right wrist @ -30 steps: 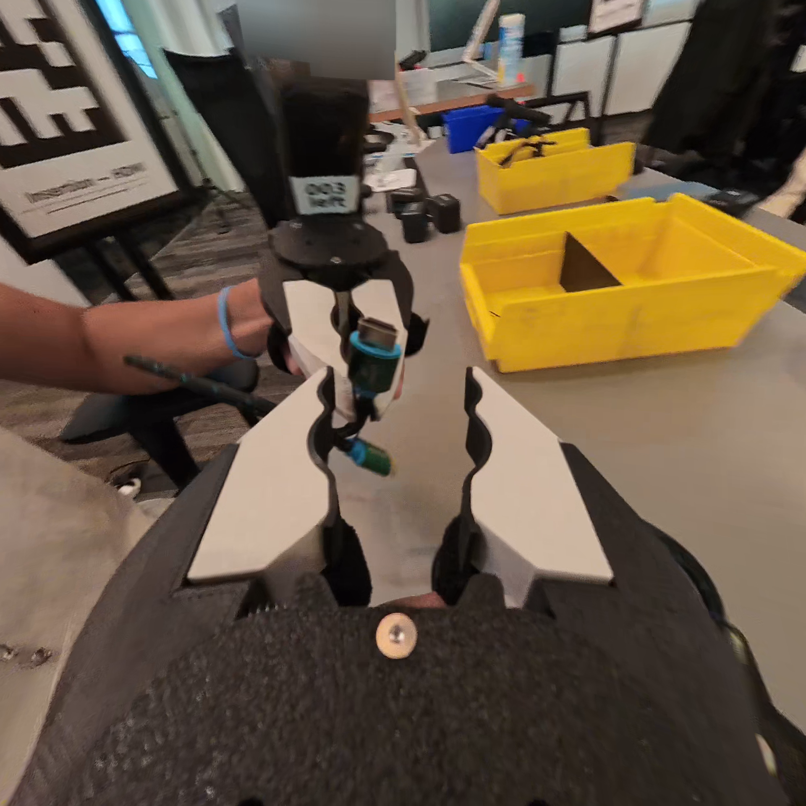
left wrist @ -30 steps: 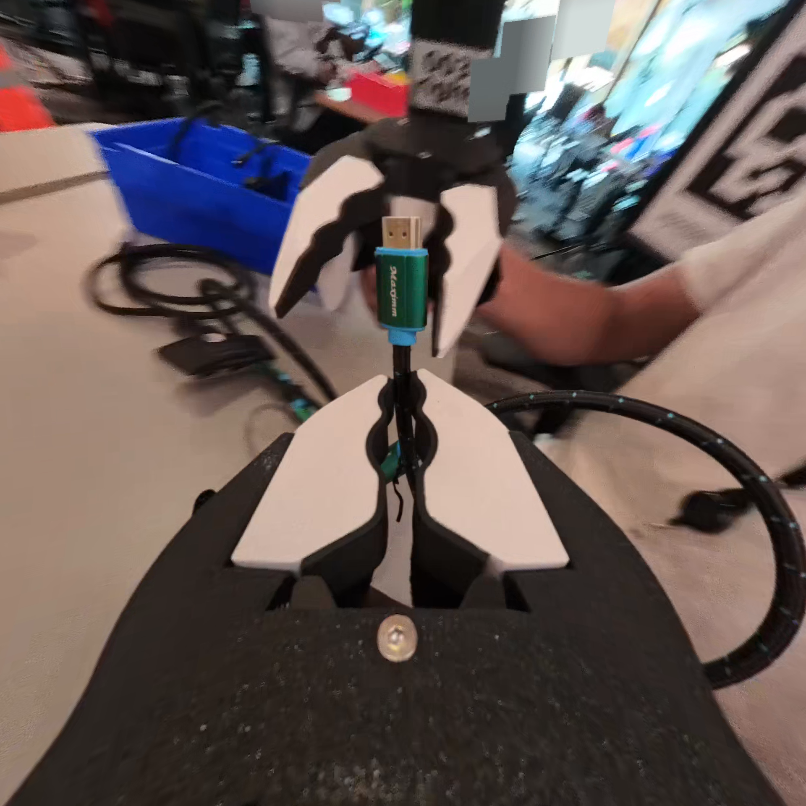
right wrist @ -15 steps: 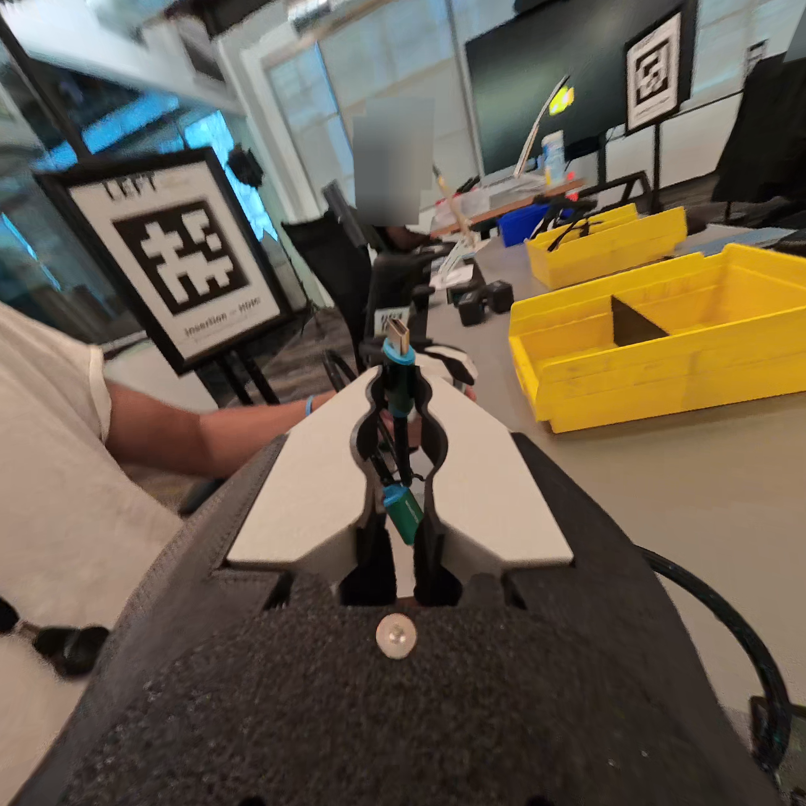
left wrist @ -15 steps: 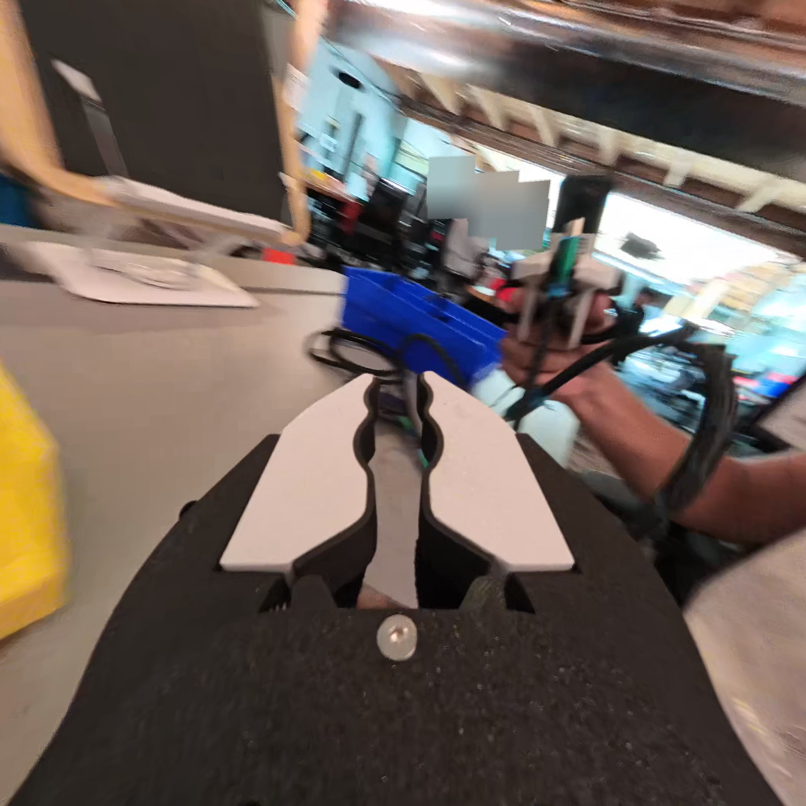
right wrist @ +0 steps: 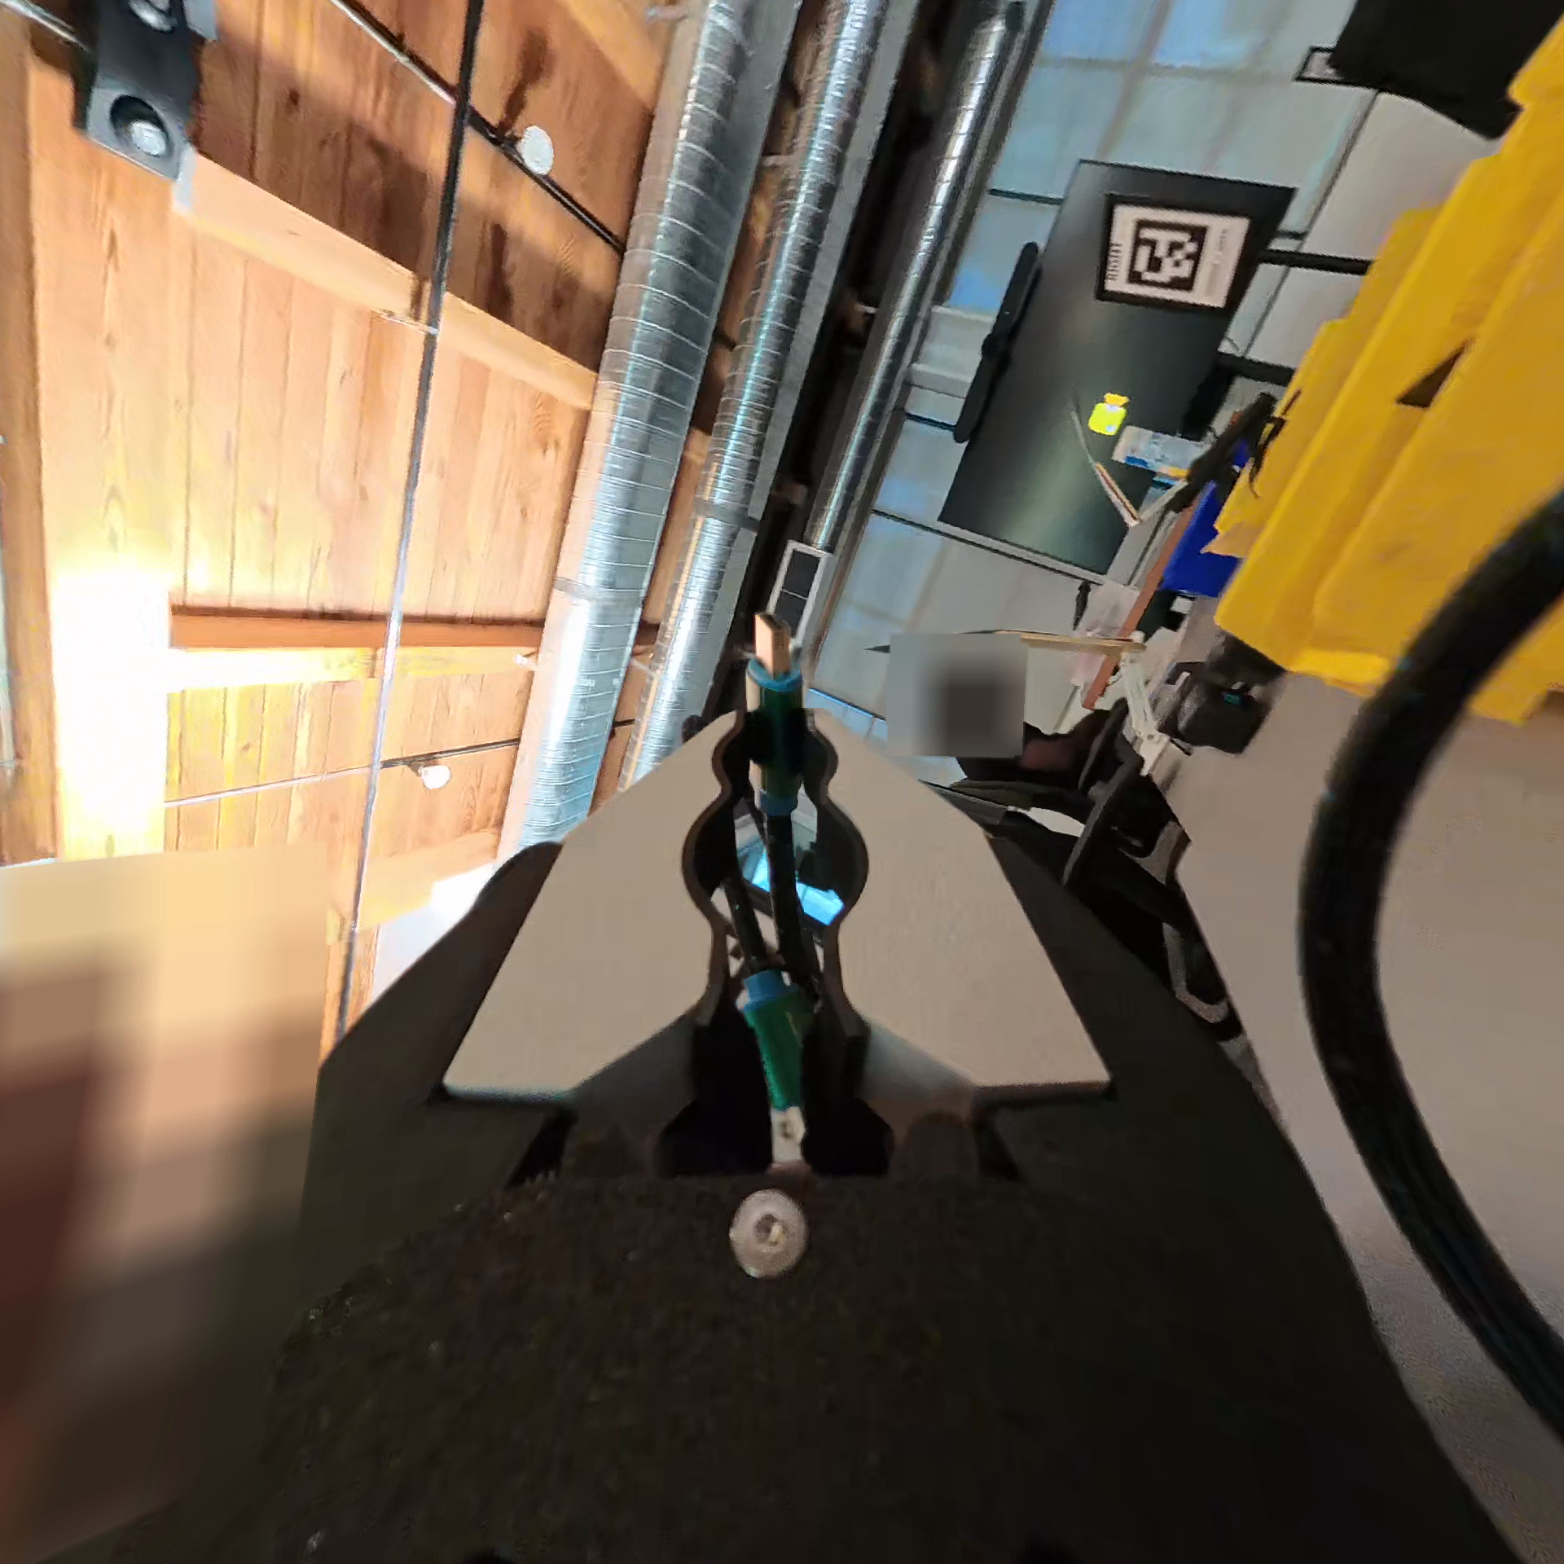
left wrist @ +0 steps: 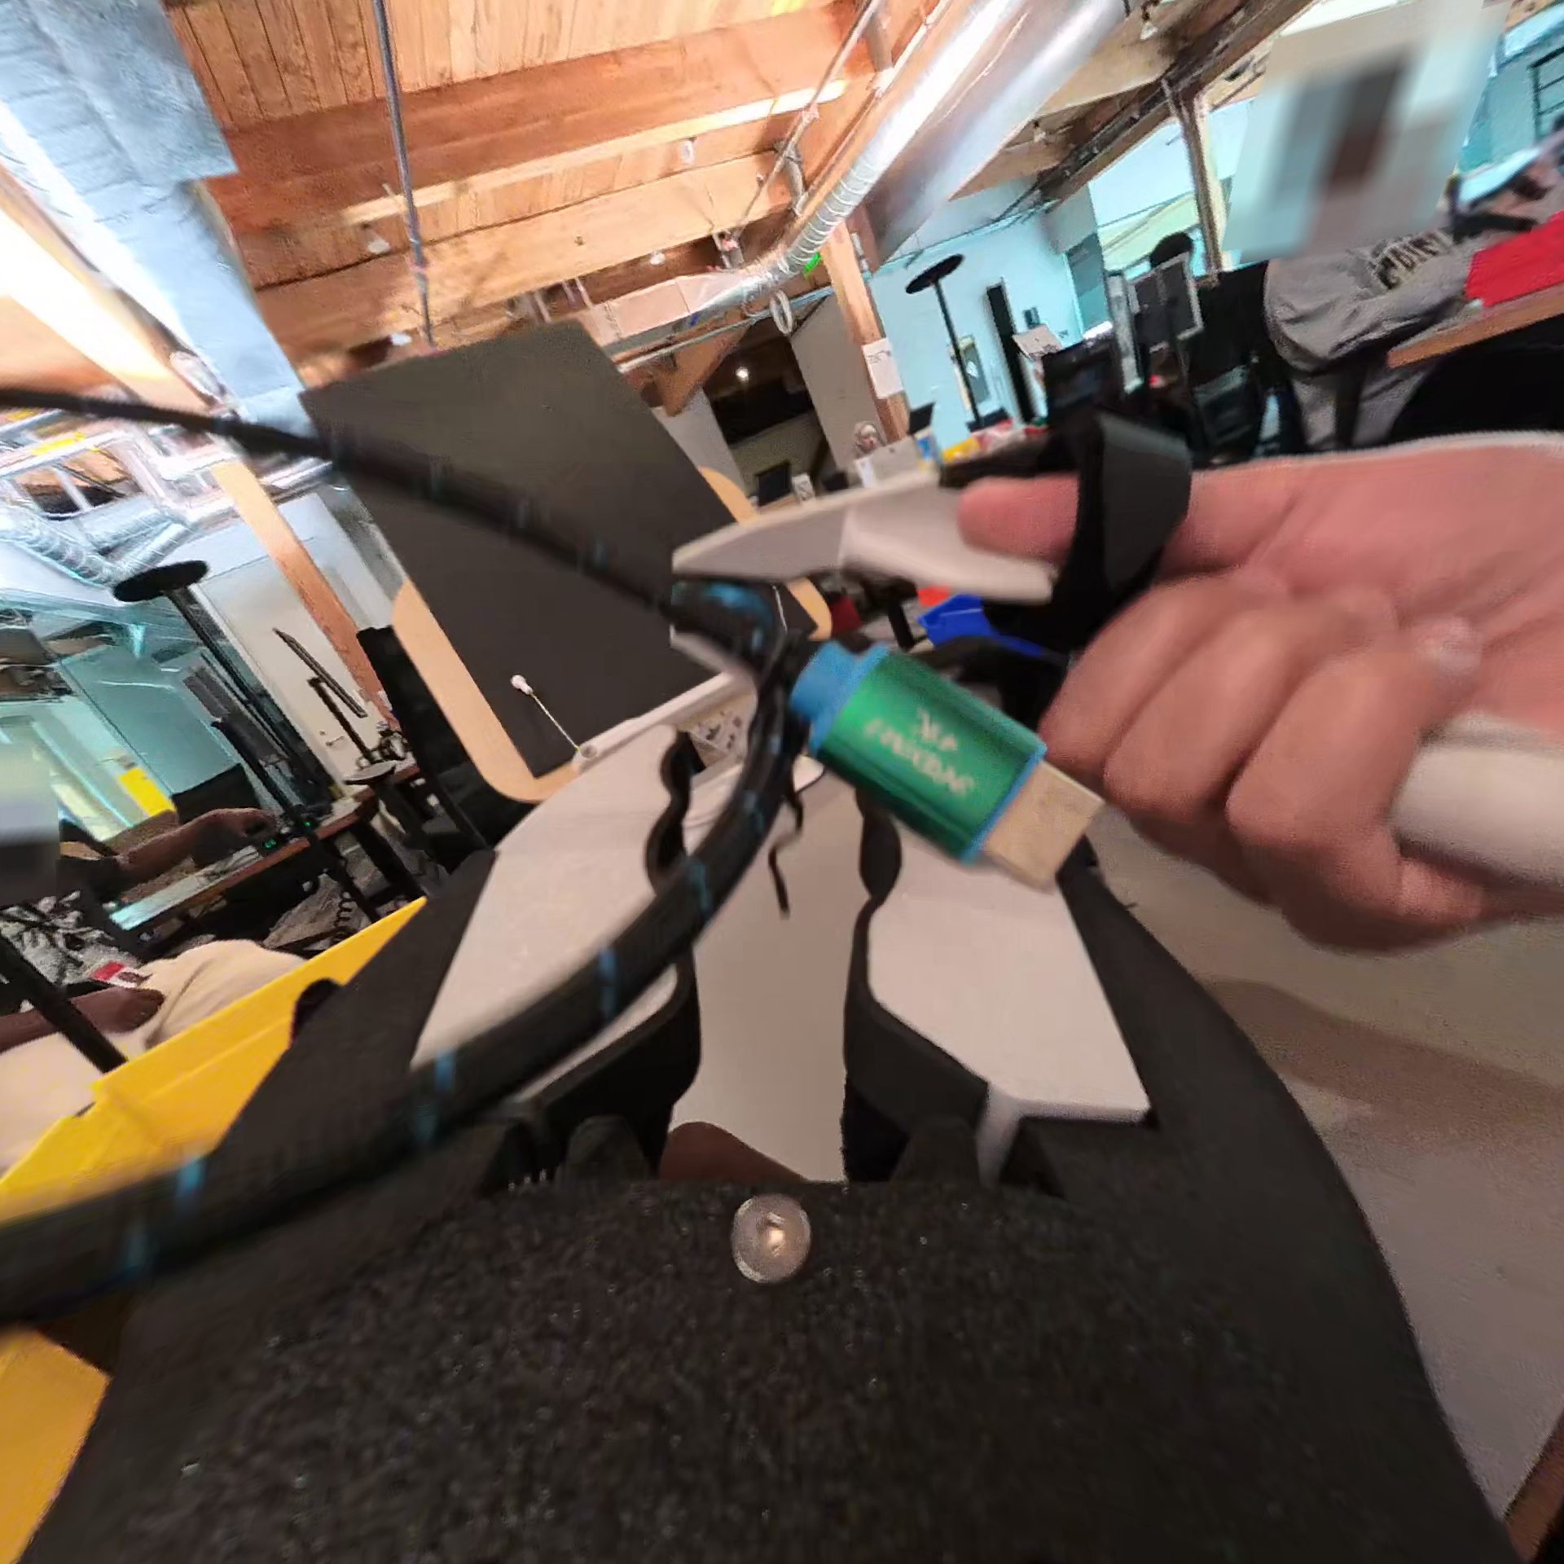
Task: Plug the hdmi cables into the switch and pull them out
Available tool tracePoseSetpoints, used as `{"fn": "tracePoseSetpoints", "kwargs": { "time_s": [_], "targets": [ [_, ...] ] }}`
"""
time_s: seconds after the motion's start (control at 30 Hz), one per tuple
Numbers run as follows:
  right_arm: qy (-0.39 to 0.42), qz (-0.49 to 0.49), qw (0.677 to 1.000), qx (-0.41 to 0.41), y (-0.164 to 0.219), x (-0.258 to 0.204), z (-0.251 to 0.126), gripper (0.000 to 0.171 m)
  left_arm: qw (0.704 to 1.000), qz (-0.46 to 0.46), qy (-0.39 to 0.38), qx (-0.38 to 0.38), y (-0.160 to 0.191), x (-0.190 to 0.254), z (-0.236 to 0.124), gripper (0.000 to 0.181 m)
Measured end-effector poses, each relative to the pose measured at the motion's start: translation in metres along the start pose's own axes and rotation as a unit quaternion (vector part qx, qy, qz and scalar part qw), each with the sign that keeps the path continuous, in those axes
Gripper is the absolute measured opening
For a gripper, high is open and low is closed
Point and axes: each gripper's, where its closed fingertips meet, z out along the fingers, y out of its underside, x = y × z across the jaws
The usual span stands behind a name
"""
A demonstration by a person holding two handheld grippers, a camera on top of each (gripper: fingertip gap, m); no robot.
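In the right wrist view my right gripper [right wrist: 774, 732] is shut on a green HDMI plug [right wrist: 774, 719], whose metal tip points forward past the fingertips. A second green plug [right wrist: 780, 1049] on a black cable hangs between the fingers near their base. In the left wrist view my left gripper [left wrist: 766, 812] is open and holds nothing. The black braided cable [left wrist: 609, 956] lies across its left finger. The right gripper [left wrist: 719, 609], held by a hand [left wrist: 1269, 702], is just beyond its fingertips, and the hanging green plug [left wrist: 922, 762] dangles over them. The switch is not in view.
A yellow bin [left wrist: 169, 1100] is at the lower left of the left wrist view and another yellow bin [right wrist: 1396, 423] is at the right of the right wrist view. A black cable loop [right wrist: 1346, 889] hangs on the right. The grey table [left wrist: 1371, 1126] lies below. Both views tilt up to the ceiling. Some 4 centimeters of space lies between my two pairs of fingers.
Both views have swung up toward the ceiling. The right gripper, with the plugs, has come close in front of the left gripper. The left fingers have spread wider and the cable now crosses them.
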Motion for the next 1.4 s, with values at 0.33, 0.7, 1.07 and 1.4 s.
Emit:
{"fn": "tracePoseSetpoints", "kwargs": {
  "time_s": [0.33, 0.7, 1.07, 1.4],
  "targets": [
    [0.043, -0.051, 0.998, 0.000, 0.013, 0.020, -0.006, 0.011, 0.999, 0.009, -0.013, 0.028, -0.010, 0.001, -0.004, 0.009],
    [0.148, -0.230, 0.956, -0.111, 0.003, 0.027, -0.018, 0.024, 0.988, -0.148, 0.032, 0.001, 0.004, -0.023, -0.009, 0.007],
    [0.437, -0.512, 0.699, -0.241, -0.127, 0.073, -0.169, 0.060, 0.975, -0.190, 0.035, -0.106, 0.055, -0.020, -0.001, 0.006],
    [0.508, -0.477, 0.644, -0.316, -0.113, 0.154, -0.202, 0.072, 0.965, -0.123, 0.136, -0.188, 0.112, 0.037, 0.042, 0.007]
  ]
}}
